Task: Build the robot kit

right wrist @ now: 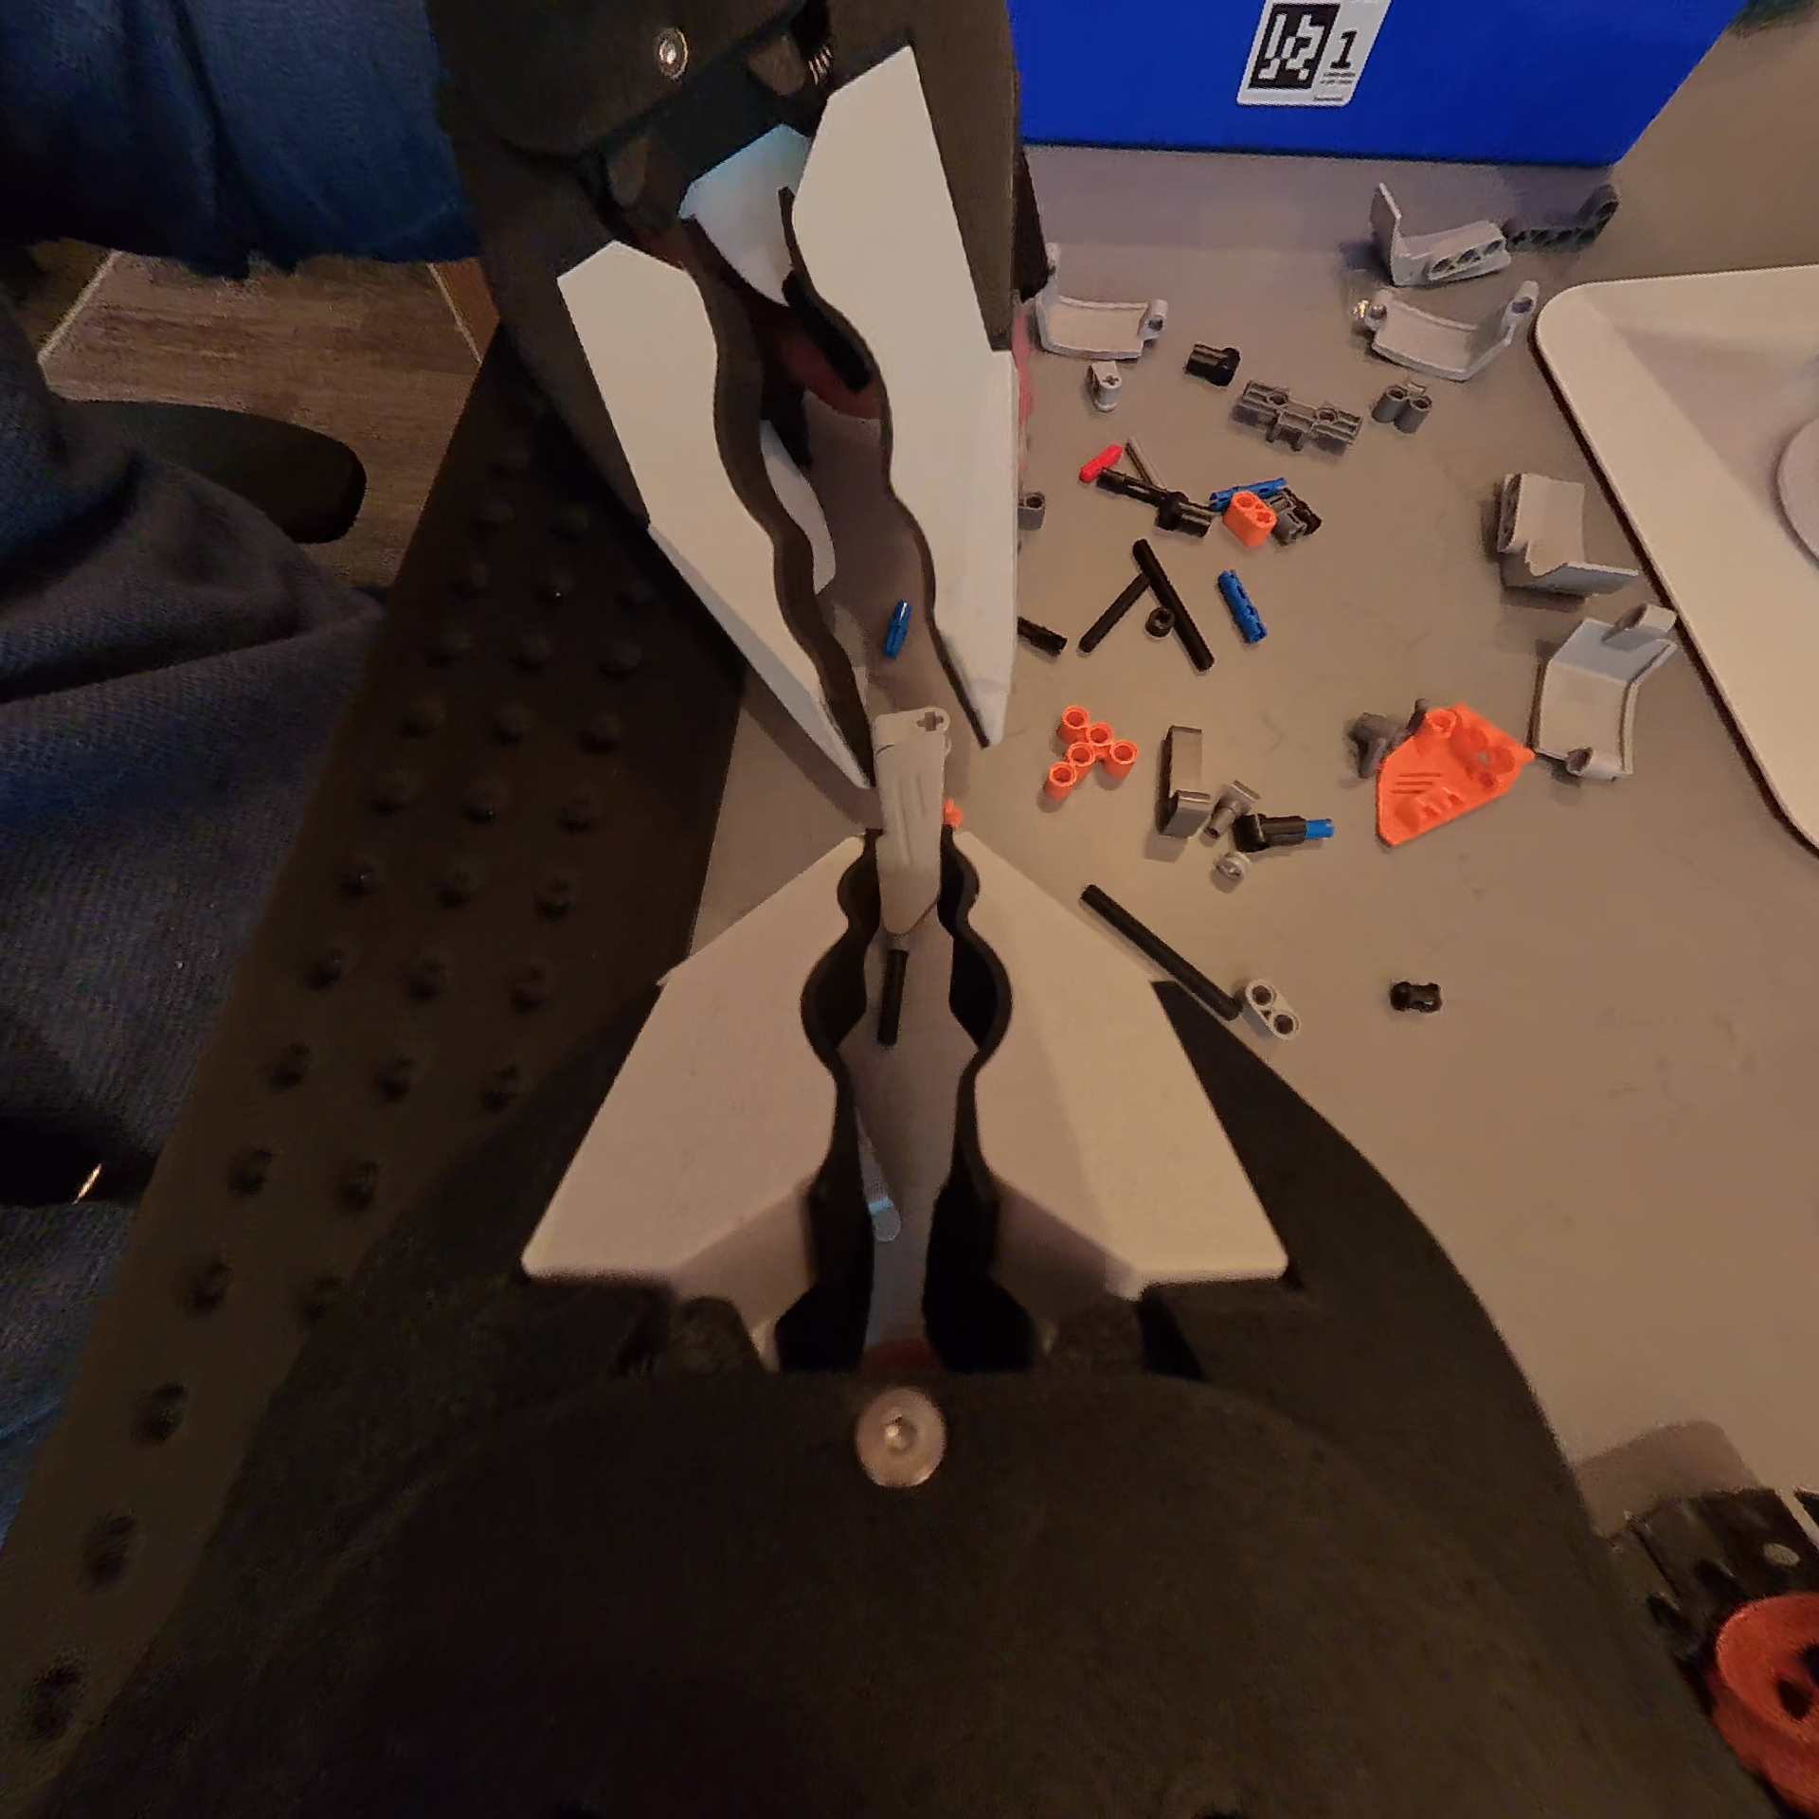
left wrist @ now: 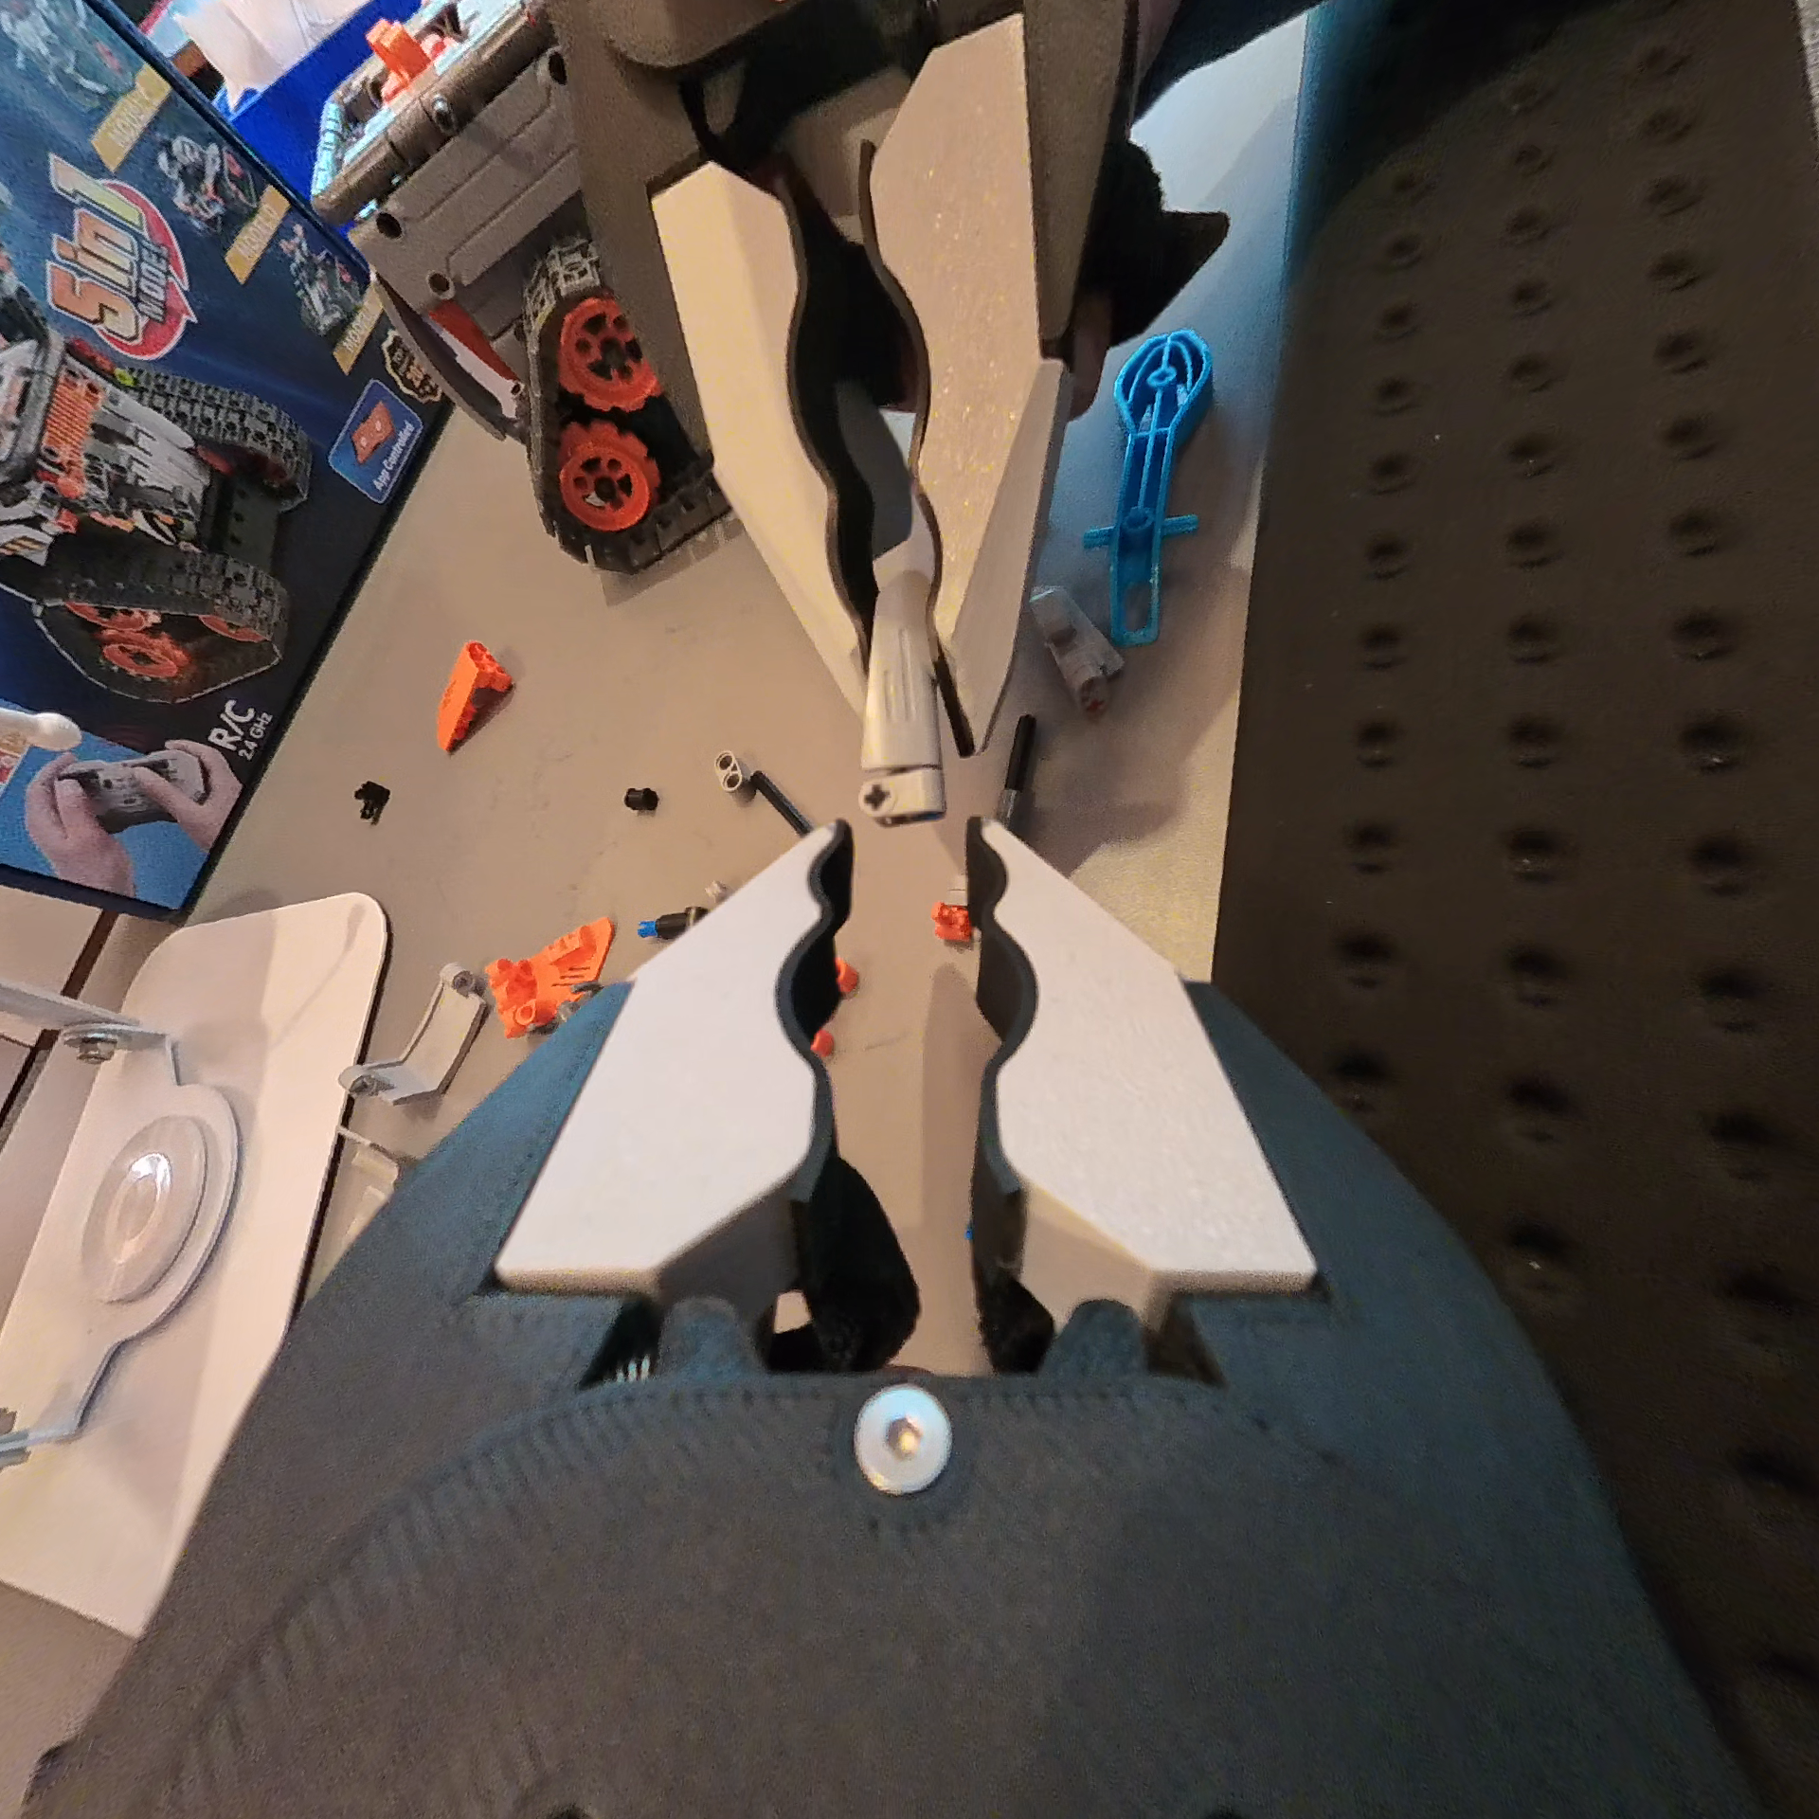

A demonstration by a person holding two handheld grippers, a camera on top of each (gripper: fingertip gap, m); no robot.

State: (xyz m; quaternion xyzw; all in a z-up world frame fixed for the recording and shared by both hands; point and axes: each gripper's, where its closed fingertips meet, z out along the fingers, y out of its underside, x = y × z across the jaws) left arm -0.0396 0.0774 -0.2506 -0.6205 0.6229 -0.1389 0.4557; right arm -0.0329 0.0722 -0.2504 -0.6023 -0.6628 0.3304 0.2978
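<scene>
Grey worktop (right wrist: pixel 1378 1132) strewn with bricks; right tongs (right wrist: pixel 907 845) clamp a grey piece (right wrist: pixel 908 817), left tongs (left wrist: pixel 908 837) narrowly parted, empty

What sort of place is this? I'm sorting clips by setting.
Probably a hobby or work table for a toy building kit: loose plastic parts on the grey tabletop, a half-built tracked vehicle, and the kit's picture box beside it.

A grey worktop (right wrist: pixel 1378 1132) is strewn with small building pieces: an orange panel (right wrist: pixel 1442 783), black axles (right wrist: pixel 1171 605), grey curved panels (right wrist: pixel 1595 704). A tracked toy vehicle (left wrist: pixel 551 325), a printed box (left wrist: pixel 148 472) and a blue tool (left wrist: pixel 1152 482) are also laid on it.
</scene>
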